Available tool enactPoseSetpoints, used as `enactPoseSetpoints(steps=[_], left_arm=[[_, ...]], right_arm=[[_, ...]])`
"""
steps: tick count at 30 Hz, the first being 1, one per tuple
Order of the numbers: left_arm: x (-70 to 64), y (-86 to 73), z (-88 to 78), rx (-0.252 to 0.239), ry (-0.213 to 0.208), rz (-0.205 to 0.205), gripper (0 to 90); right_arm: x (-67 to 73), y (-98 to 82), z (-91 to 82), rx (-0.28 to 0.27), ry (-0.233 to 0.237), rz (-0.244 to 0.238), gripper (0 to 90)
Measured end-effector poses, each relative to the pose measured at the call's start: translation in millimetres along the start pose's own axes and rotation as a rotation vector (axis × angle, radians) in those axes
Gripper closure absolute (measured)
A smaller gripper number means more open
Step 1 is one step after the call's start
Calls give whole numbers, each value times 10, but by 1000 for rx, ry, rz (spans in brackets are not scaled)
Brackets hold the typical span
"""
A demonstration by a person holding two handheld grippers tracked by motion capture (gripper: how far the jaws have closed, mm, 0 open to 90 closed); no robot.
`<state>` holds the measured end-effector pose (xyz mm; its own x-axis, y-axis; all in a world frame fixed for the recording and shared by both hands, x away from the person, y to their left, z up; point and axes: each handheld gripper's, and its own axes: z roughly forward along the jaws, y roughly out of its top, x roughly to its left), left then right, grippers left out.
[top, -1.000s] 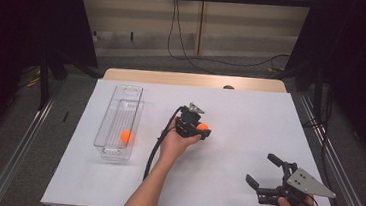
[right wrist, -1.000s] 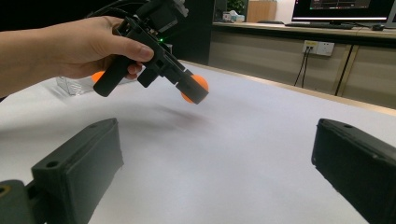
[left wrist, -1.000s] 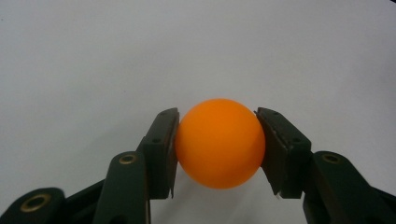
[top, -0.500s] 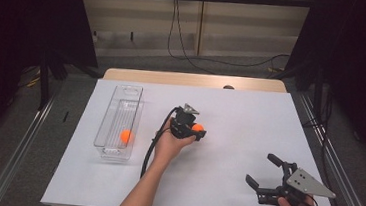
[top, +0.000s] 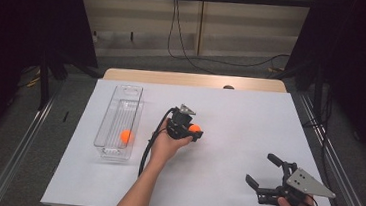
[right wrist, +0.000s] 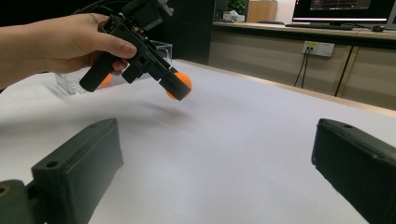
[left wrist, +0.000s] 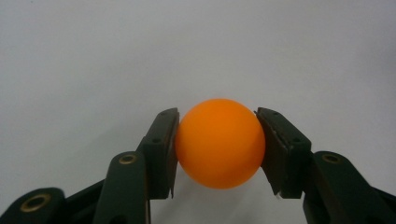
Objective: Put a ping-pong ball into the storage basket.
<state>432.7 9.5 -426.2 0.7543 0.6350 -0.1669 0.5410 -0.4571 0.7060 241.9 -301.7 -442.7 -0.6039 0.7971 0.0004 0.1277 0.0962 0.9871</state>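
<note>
The orange ball [left wrist: 219, 143] is the thing being moved here, but start with the big white table [top: 249, 124], which is flat and bare so a small ball is easy to see and grab. On its left side lies a long clear bin [top: 110, 127], put there to catch balls so they do not roll away. One orange ball already sits inside it [top: 126, 136].

The right gripper [top: 263, 173] rests low near the front right corner, well apart from the rest. Its jaws stand wide with nothing in them, as if waiting for its turn.

The left gripper [top: 192, 133] is near the middle of the table, just to the right of the bin. Its jaws squeeze the ball from both sides, so it cannot slip out. In the right gripper view the ball [right wrist: 179, 86] seems to hang a little above the table, likely so it can be carried to the bin.
</note>
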Motion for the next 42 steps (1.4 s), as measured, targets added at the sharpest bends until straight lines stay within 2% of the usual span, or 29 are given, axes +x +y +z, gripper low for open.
enactPoseSetpoints(steps=[2,17,23,42], left_arm=[[6,-3,-6,-5,-5,-9,509],[56,-43,-96,2,-4,1,509],[71,-45,-153,-11,-3,-10,509],[145,-75,-250,-3,19,-26,509]], right_arm=[[0,0,-2,1,-1,0,12],[3,2,-4,-3,-2,2,12],[-2,4,-12,-3,0,6,12],[6,7,-9,-6,0,4,12]])
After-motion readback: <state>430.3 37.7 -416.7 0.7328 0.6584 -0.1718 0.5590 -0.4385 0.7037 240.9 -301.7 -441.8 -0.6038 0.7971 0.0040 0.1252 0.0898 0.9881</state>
